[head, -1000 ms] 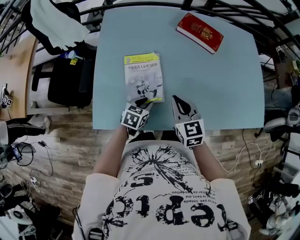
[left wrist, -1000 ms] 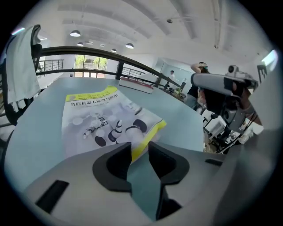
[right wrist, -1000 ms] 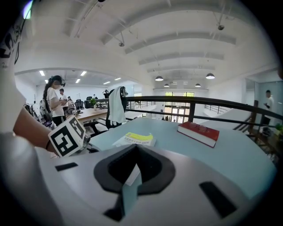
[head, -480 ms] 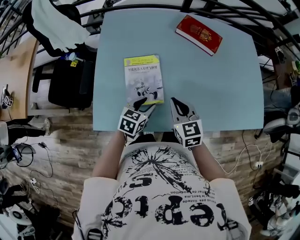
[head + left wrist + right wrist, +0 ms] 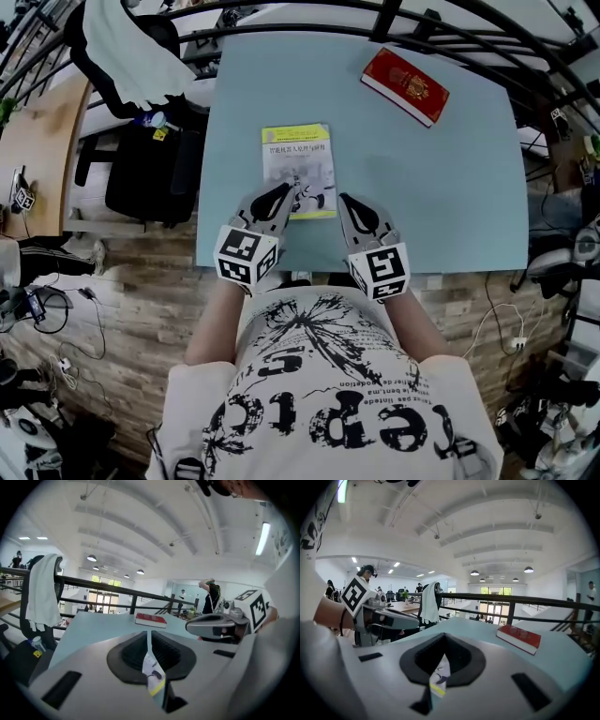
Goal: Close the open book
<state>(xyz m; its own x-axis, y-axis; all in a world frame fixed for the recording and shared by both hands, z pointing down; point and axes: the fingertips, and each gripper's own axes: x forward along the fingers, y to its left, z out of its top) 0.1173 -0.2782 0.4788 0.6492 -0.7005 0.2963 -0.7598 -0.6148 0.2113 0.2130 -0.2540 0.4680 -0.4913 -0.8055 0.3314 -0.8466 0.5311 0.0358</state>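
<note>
The book (image 5: 298, 171) lies shut and cover-up on the pale blue table (image 5: 450, 187), close to the near edge and square to me. On that showing, I judge the closing done. My left tongs (image 5: 284, 194) hang over the book's near left corner, apparently lifted clear of the cover. Their jaws are closing to a thin slit with nothing between them, and only a sliver of the cover shows through the gap. My right tongs (image 5: 345, 200) sit just beside the book's near right corner, jaws drawn together and empty. I hold both pairs narrow and off the paper, I would say, because a cover laid flat needs no more pressing, and a stray jaw could drag it open or push the book askew. They flank the book at the table's edge, ready to steady it should the cover spring up. A red book (image 5: 405, 86) rests well apart at the far right corner, no part of this job.
</note>
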